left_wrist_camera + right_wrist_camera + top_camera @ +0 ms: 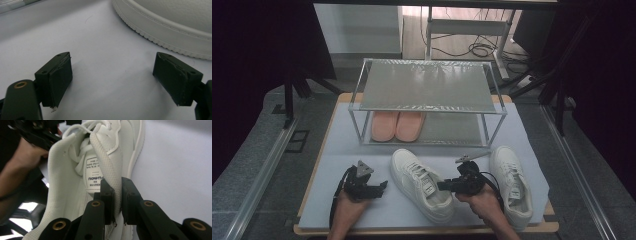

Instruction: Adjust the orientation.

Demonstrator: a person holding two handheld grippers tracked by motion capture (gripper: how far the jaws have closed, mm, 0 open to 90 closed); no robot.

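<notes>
Item 1, sneaker (421, 184): white, on the mat (362, 145) at front centre, toe toward the rack (427, 90), heel toward the person. Right gripper (117, 195) has its jaws pinched nearly closed on the collar wall beside the tongue, one jaw inside, one outside. Prob. chosen as the thinnest stiff edge to lift by.

Item 2, left gripper (112, 75): jaws wide apart, nothing between; sits low on mat just left of the sneaker's sole edge. Looks ready to steady or take the toe end.

Item 3, 2nd sneaker (511, 182): white, right of the first, apart from it, not held.

Item 4, rack: two shelves, top bare; pink slippers (397, 125) on lower shelf, left part. Space beside them is free, a likely spot for the pair.

Writing: tongue label (93, 178) reads approx. "FLUANOIU"; smaller lines too fine to read.
</notes>
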